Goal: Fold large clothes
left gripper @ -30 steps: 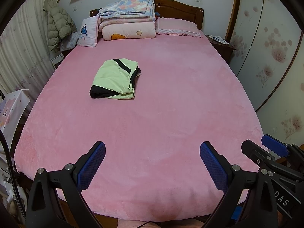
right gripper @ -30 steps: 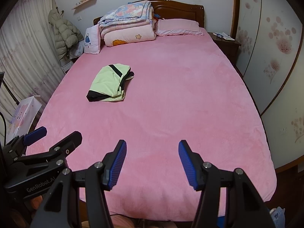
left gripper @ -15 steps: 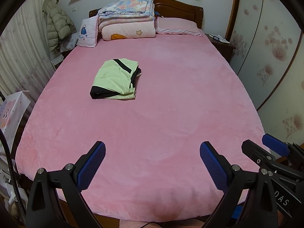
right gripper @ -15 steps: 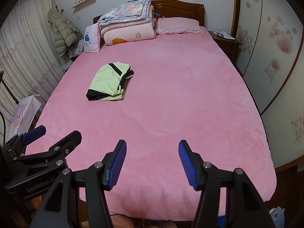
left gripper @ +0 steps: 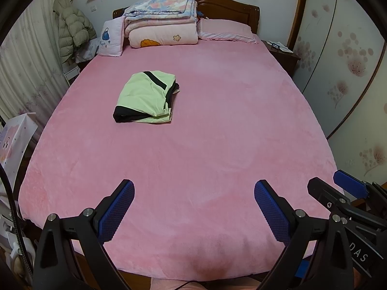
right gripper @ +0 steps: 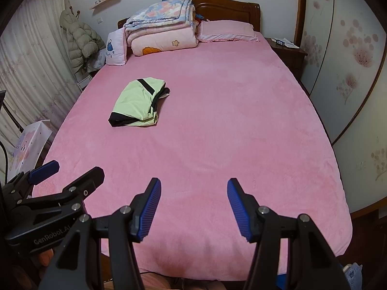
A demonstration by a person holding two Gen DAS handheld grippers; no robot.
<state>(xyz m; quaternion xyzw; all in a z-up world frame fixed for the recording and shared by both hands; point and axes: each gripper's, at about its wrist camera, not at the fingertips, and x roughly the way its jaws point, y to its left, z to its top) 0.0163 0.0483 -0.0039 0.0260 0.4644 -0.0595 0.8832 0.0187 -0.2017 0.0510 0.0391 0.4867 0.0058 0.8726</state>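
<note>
A light green garment with black trim lies folded in a compact stack on the pink bed, left of centre and well beyond both grippers; it also shows in the right wrist view. My left gripper is open and empty above the bed's near edge. My right gripper is open and empty beside it, also near the foot of the bed. Each gripper shows at the edge of the other's view: the right one and the left one.
Folded quilts, a small cushion and a pink pillow sit at the wooden headboard. A puffer coat hangs at the left by curtains. A nightstand and wardrobe doors stand at the right. A paper bag stands left of the bed.
Both views have drifted slightly; the grippers stay open near the foot of the bed. The folded garment has not moved.
</note>
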